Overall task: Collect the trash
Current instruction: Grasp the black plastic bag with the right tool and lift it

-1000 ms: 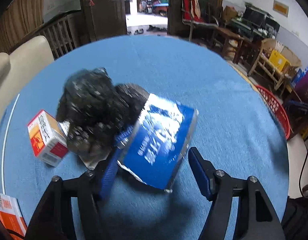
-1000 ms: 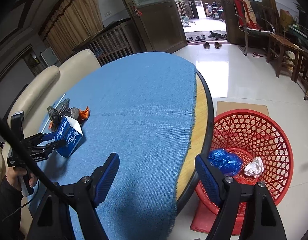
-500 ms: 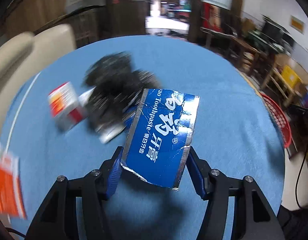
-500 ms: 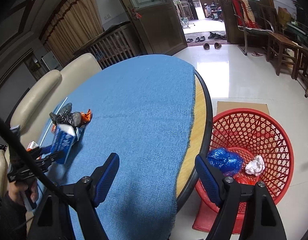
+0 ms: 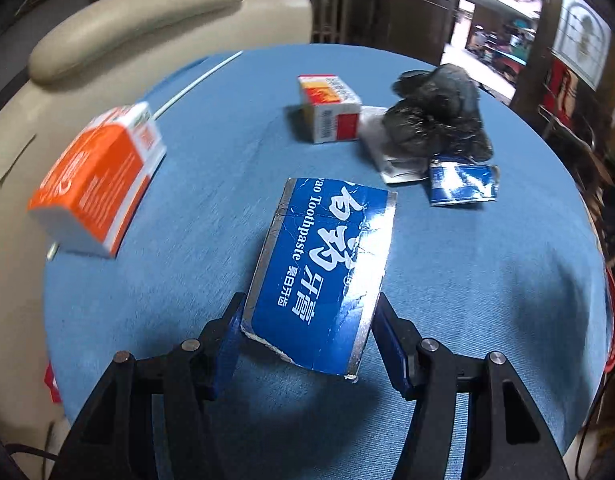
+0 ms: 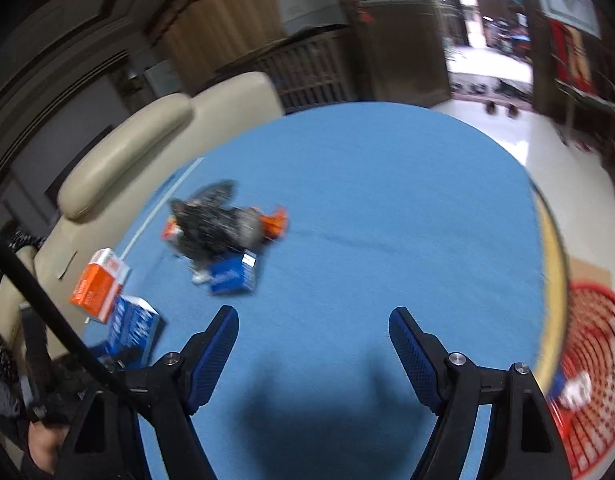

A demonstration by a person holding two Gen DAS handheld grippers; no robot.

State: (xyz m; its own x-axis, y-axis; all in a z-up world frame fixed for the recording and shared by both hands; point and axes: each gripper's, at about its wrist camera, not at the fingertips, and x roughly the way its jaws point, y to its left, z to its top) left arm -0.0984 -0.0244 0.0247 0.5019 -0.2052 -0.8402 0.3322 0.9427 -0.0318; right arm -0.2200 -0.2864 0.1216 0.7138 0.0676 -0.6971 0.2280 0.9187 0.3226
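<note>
My left gripper [image 5: 307,316] is shut on a torn blue toothpaste box [image 5: 323,272], held just above the blue tablecloth; the same box [image 6: 133,326] shows at the left of the right wrist view. Beyond it lie a crumpled black bag [image 5: 439,114], a smaller blue box piece [image 5: 461,184], a red and white carton [image 5: 329,106] and an orange box [image 5: 95,176]. My right gripper [image 6: 313,334] hangs open over the cloth with nothing between its fingers. The black bag [image 6: 211,224] and blue piece [image 6: 231,276] lie ahead of it to the left.
A red mesh basket [image 6: 583,380] with some trash in it stands on the floor at the right, below the round table's edge [image 6: 553,264]. A cream sofa [image 5: 119,20] curves behind the table. An open doorway [image 6: 487,40] lies beyond.
My left gripper closed on the blue toothpaste box and carried it away from the black bag while rolling. The right gripper swung left from the basket toward the trash pile.
</note>
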